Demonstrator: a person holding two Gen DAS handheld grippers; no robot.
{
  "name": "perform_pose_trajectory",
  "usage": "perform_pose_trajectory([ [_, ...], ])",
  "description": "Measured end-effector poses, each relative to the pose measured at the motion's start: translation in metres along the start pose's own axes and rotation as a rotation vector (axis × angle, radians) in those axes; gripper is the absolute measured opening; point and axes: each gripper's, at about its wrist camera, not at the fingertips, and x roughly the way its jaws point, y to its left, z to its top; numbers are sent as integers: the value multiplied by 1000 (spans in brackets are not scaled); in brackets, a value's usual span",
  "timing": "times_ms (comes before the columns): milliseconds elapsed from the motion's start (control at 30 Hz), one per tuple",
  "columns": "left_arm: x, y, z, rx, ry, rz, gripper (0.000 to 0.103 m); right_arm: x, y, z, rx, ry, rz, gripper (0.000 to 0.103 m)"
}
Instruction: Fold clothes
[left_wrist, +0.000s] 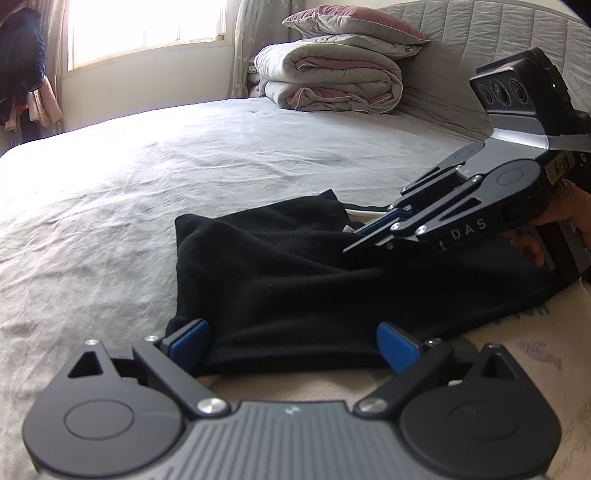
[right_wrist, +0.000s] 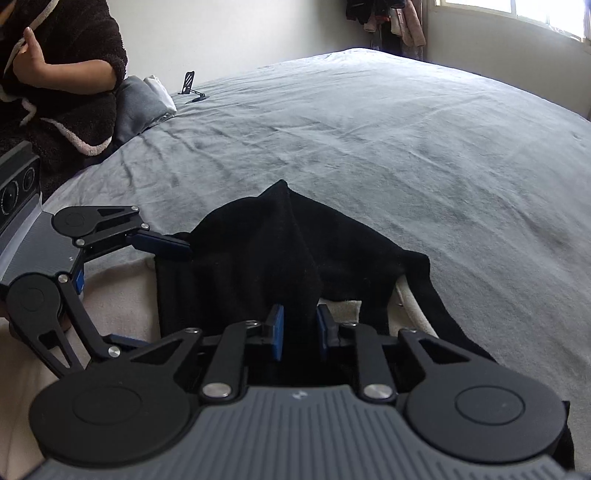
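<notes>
Right hand-held gripper (right_wrist: 299, 334), angled downward, jaws nearly closed, pinching a raised fold of the black garment (right_wrist: 258, 251). Left hand-held gripper (left_wrist: 291, 345), at its 9 o'clock, jaws wide, straddling the garment's hem. Garment lies on the grey bed (right_wrist: 406, 147).

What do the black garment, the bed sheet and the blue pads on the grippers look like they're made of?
Black garment: soft matte knit or fleece, probably; it has a fuzzy surface and drapes in limp folds.
Bed sheet: thin woven fabric, likely cotton; it is grey and matte, with fine creases.
Blue pads: smooth rubber or plastic by the look; which one is unclear.
</notes>
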Motion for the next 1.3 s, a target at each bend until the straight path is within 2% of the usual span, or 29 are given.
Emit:
perform_pose_trajectory([
  [167,-4,0,-1,1,-5,1,98,0,17,0,-119,-14,-117,6],
  [233,-4,0,-1,1,-6,2,98,1,21,1,-167,-45,-217,3],
  [400,-4,0,-1,2,-7,2,98,-4,6,5,-147,-90,-346,2],
  [467,-3,-1,-1,2,-6,2,98,-4,-6,4,-90,-86,-312,2],
  [533,-3,-1,0,1,-7,1,98,-7,-11,1,-70,-93,-349,2],
  [633,-3,-1,0,-1,-9,0,98,-28,-21,-4,28,-152,-328,4],
  [700,-2,-1,0,-1,-9,0,98,-48,-28,-7,111,-198,-279,8],
  [733,-2,-1,0,-1,-10,0,98,-60,-32,-9,163,-223,-243,15],
  [867,-1,-2,1,-2,-10,0,98,-100,-37,-26,306,-289,-130,17],
  [967,0,-2,2,-3,-11,0,98,-112,-24,-44,320,-261,-110,17],
  [1133,0,-3,1,-3,-12,2,98,-117,-7,-76,313,-137,-96,18],
  [1300,0,-4,1,2,-15,13,98,-131,-20,-106,362,-108,-208,17],
])
